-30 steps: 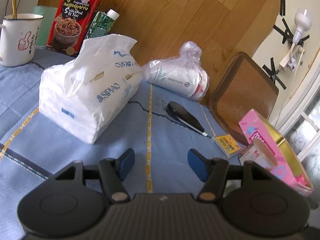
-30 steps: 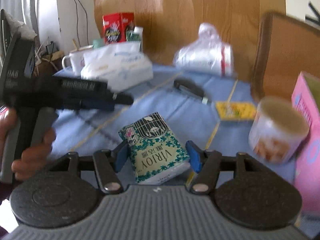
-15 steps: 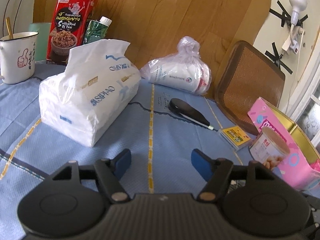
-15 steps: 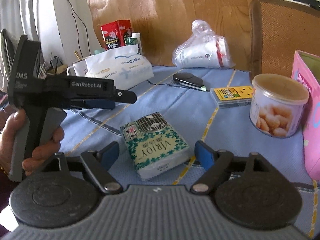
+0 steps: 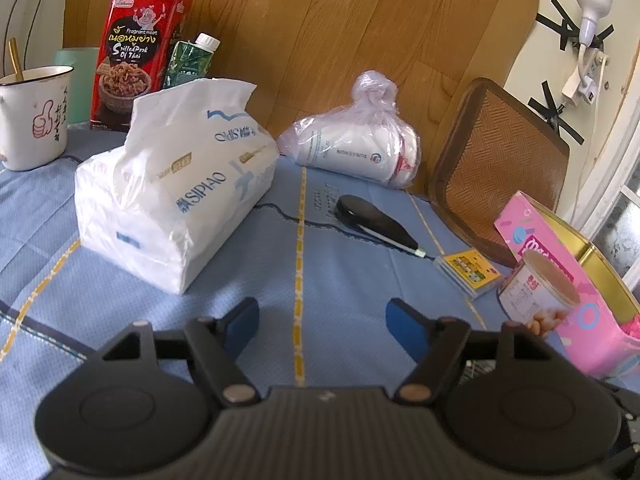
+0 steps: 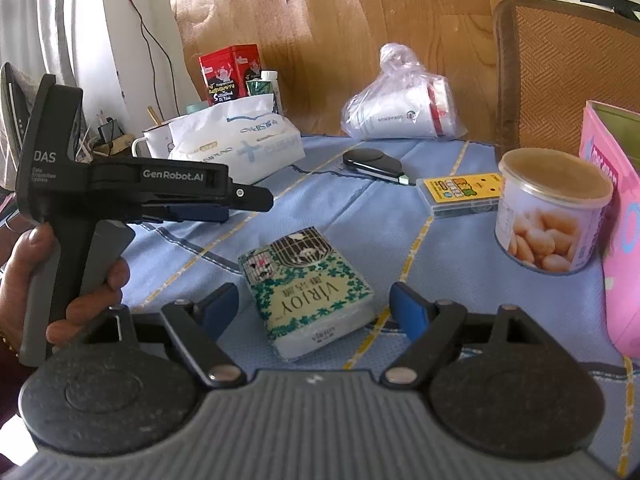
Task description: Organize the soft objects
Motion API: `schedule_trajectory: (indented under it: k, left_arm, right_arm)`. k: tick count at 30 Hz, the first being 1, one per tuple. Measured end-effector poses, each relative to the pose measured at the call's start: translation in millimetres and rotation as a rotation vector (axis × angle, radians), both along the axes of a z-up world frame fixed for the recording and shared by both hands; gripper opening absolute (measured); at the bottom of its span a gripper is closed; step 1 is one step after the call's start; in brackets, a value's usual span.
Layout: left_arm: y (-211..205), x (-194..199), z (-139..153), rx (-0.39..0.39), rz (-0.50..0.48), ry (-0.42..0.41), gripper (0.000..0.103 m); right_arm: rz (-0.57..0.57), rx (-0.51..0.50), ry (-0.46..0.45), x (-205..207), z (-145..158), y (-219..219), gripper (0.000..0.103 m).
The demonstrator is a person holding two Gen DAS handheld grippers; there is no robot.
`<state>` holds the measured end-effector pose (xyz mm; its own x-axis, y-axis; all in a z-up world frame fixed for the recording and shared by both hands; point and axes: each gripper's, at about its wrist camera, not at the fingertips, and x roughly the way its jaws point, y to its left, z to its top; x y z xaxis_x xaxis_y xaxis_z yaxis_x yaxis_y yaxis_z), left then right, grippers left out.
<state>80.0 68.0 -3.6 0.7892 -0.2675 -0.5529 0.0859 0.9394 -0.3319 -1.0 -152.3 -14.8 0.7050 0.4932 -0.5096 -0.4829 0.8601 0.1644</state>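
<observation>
Right wrist: right gripper (image 6: 314, 306) jaws wide, tissue pack (image 6: 308, 290) between, untouched.

We saw a matt blue woven cloth (image 5: 340, 240) over the table, a crinkly glossy plastic tissue pack (image 5: 176, 196), a clear knotted plastic bag (image 5: 360, 140), smooth wood panelling (image 5: 340, 20) and a glossy enamel mug (image 5: 32, 120)

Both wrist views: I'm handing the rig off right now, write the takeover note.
Left gripper: jaws opening, nothing between them, over bare cloth.
Right gripper: open; small tissue pack lies on the cloth between the fingers, untouched.
Big tissue pack sits ahead-left of the left gripper; bagged roll at the back by the wood panel.
Done: small pack is free on the cloth.
Left: gather the three soft items together.
</observation>
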Motion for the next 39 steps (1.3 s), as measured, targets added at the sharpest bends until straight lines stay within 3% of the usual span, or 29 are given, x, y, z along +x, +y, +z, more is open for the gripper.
schedule_trajectory:
  k: [39]
  left_arm:
    - [1.3, -1.4, 0.4, -0.014, -0.007, -0.001, 0.075]
  right_arm:
    - [-0.013, -0.014, -0.001, 0.3, -0.3, 1.8, 0.085]
